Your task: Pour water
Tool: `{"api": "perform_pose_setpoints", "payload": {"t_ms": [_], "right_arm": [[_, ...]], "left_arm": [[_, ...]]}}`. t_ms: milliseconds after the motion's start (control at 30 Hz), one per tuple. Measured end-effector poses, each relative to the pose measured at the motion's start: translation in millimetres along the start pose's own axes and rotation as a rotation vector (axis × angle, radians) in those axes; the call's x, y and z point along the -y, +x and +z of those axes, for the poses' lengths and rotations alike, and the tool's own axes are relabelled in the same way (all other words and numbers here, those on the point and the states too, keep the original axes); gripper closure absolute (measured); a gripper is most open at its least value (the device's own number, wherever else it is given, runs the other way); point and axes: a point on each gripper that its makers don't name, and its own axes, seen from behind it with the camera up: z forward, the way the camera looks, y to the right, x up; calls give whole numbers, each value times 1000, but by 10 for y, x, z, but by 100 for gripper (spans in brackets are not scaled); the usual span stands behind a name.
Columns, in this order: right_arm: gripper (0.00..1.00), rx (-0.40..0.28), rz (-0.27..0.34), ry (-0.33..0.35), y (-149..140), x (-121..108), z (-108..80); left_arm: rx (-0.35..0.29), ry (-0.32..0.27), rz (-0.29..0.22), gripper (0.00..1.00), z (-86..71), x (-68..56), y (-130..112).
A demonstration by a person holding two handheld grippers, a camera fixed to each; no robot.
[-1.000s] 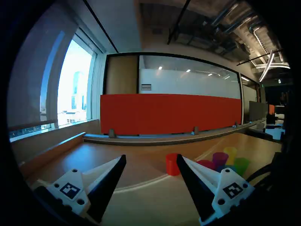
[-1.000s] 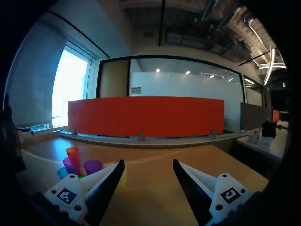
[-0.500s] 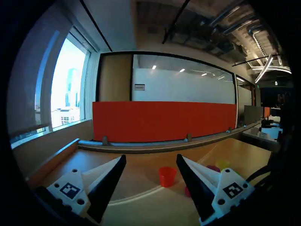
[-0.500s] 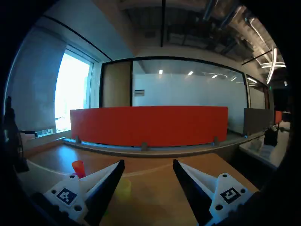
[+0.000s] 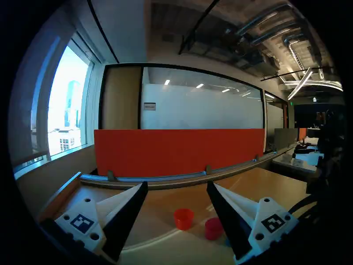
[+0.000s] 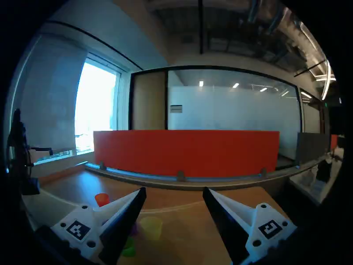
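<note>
In the left gripper view my left gripper point(image 5: 176, 187) stands open above the wooden table point(image 5: 167, 207), nothing between its fingers. Between and below them stands an orange-red cup point(image 5: 183, 218), with a darker red cup point(image 5: 213, 228) beside the right finger. In the right gripper view my right gripper point(image 6: 174, 192) is open and empty too. A yellow cup point(image 6: 151, 227) sits on the table point(image 6: 185, 229) under the gap. An orange cup point(image 6: 102, 199) stands farther left, and green point(image 6: 129, 247) and purple point(image 6: 133, 229) cups peek out beside the left finger.
An orange partition point(image 5: 176, 150) runs along the back edge of the table, with a glass wall behind it. A bright window point(image 6: 95, 110) is on the left. A dark stand point(image 6: 20, 159) rises at the far left of the right gripper view. Other desks point(image 5: 300, 159) lie at right.
Both grippers have risen and tilted up: the cups have slid lower in each view and several have dropped behind the fingers. Both grippers stay open.
</note>
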Motion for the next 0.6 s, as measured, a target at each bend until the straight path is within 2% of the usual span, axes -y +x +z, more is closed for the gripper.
{"api": "perform_pose_setpoints", "payload": {"t_ms": [200, 400, 600], "right_arm": [[0, 4, -2, 119, 32, 206, 14], [0, 4, -18, 259, 78, 484, -5], [0, 9, -22, 341, 70, 662, -14]], "left_arm": [[11, -95, -6, 1, 26, -192, -19], [25, -215, -22, 1, 25, -450, -29], [29, -304, -36, 1, 32, -668, -45]]}}
